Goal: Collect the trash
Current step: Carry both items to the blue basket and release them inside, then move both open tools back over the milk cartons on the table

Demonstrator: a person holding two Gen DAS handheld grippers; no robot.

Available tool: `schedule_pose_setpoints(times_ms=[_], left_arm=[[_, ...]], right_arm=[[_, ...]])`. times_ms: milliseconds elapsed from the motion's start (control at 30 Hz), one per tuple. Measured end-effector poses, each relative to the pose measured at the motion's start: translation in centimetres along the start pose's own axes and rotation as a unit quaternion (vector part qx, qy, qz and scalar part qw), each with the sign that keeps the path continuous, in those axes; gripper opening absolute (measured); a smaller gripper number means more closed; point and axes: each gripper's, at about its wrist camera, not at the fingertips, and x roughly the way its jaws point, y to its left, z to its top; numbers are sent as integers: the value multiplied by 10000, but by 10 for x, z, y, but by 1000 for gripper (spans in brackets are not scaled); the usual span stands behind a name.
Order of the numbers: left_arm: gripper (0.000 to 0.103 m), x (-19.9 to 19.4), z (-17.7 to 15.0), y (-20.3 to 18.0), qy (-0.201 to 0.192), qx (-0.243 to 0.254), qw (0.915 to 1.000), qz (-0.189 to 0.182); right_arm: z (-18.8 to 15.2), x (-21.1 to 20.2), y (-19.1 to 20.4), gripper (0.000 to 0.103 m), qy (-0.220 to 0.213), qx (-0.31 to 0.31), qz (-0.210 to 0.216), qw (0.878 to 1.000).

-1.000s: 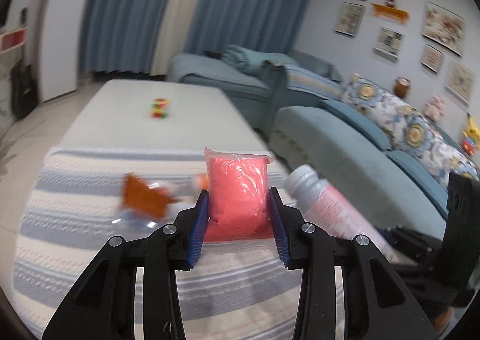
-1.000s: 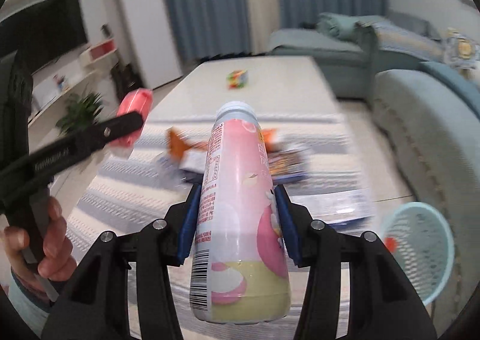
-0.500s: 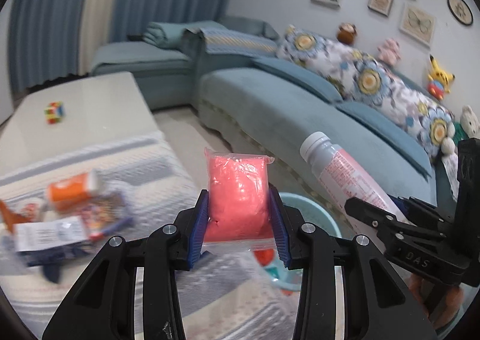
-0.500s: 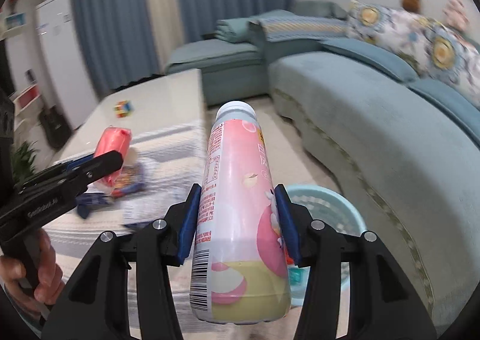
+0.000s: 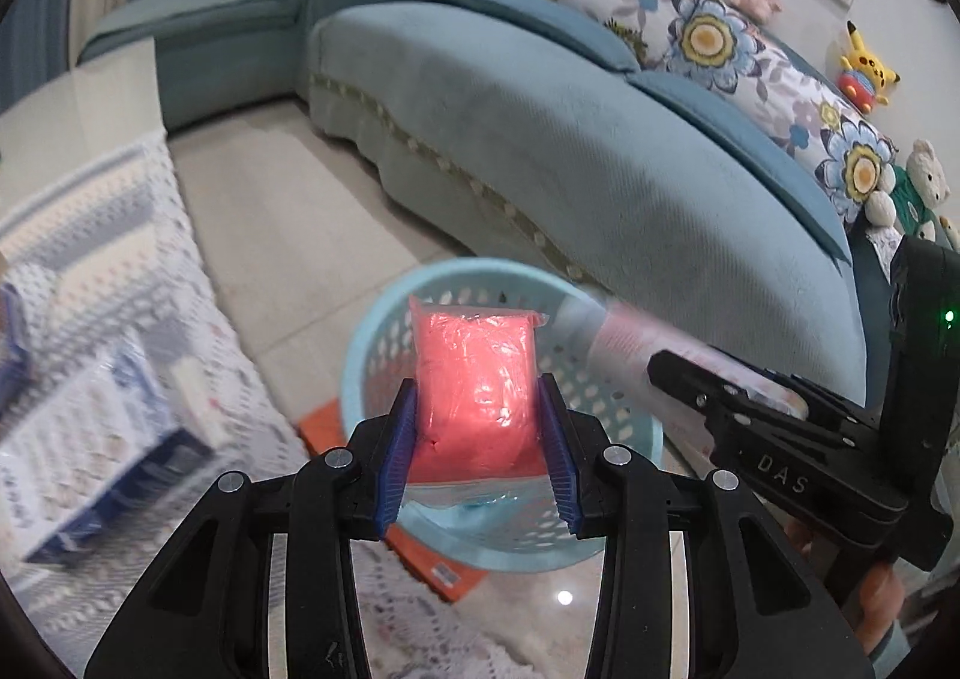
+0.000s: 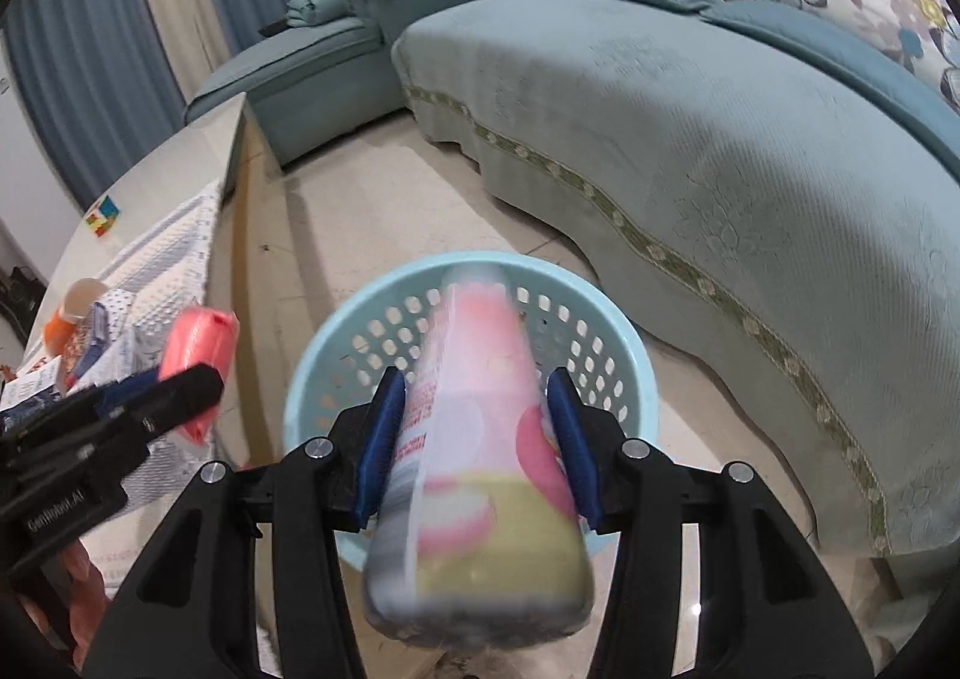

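Observation:
My left gripper (image 5: 477, 454) is shut on a pink plastic bag (image 5: 474, 379) and holds it over the light blue perforated basket (image 5: 384, 319) on the floor. My right gripper (image 6: 474, 445) has its jaws spread a little wider than the pink and white bottle (image 6: 474, 439), which is blurred and points nose-down into the basket (image 6: 624, 331). The bottle also shows blurred in the left wrist view (image 5: 624, 328). The left gripper with the bag shows in the right wrist view (image 6: 198, 355).
A teal sofa (image 5: 600, 151) with flowered cushions runs close behind the basket. The table with a striped cloth (image 5: 108, 283) and more wrappers (image 6: 84, 343) is on the left. An orange flat packet (image 5: 444, 565) lies under the basket's near side.
Both grippers swung from the table to the right and down over the basket. The right gripper's jaws have opened and the bottle is now blurred, slipping towards the basket.

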Motion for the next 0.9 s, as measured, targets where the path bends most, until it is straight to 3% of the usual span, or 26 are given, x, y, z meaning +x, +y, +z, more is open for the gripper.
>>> schedule_pose_setpoints(times_ms=[33,133,267,600,900], left_arm=[[39,5,-2,0,24,-9,10000,0],[56,11,-6,3,48,-54,10000,18],[61,7,-10,9,25,-55,10000,7],[62,-37,-11,27,-294,-137,9995,43],[62,-127,-9,60,-1017,-396,9937,246]], right_arm=[[-1,3,-1,44,0,11,0,10000],[0,12,-5,44,46,55,-22,10000],[-1,15,-1,44,99,83,-6,9999],[-4,1,24,44,-3,-87,160,9998],[11,-46,87,44,-419,-570,566,9959]])
